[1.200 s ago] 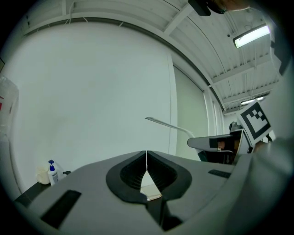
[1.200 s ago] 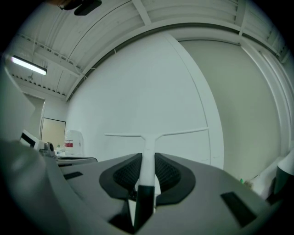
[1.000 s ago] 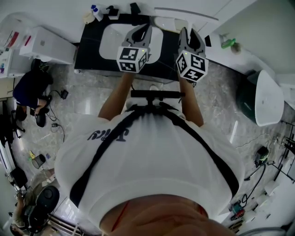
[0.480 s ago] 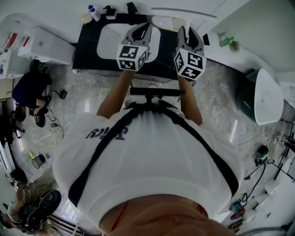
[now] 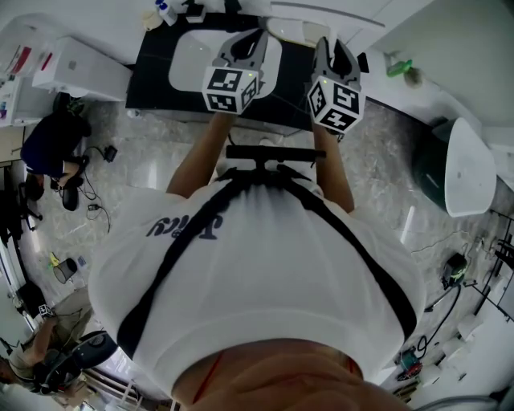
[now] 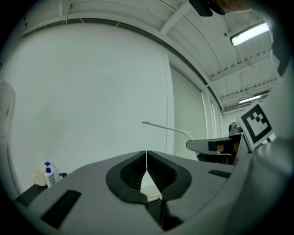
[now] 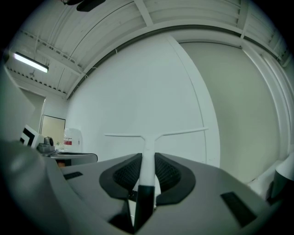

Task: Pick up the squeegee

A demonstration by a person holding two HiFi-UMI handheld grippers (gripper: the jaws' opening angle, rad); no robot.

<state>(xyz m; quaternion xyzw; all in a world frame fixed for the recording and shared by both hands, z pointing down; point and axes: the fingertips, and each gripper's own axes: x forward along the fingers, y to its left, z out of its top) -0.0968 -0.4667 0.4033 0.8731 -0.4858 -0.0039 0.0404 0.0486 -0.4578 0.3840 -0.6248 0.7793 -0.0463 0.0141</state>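
A white T-shaped squeegee [image 7: 148, 153] stands upright between the jaws of my right gripper [image 7: 147, 169], which is shut on its handle. Its blade [image 7: 156, 135] spreads sideways above the jaws in front of a white wall. The head view shows the blade [image 5: 337, 14] as a thin white bar beyond my right gripper [image 5: 333, 48]. To the left, my left gripper [image 5: 247, 42] is held level over the sink. Its jaws [image 6: 146, 167] are shut with nothing between them. From the left gripper view the squeegee [image 6: 165, 128] shows as a thin line to the right.
A black counter [image 5: 152, 88] with a white sink basin [image 5: 186, 60] lies under the grippers. A soap bottle [image 5: 165, 10] stands at its far left corner. A white fixture [image 5: 470, 168] is at the right, a white box [image 5: 80, 68] and a crouching person [image 5: 52, 148] at the left.
Both grippers and the counter sit slightly higher in the head view. The right gripper's hold on the squeegee and the left gripper's shut jaws look the same.
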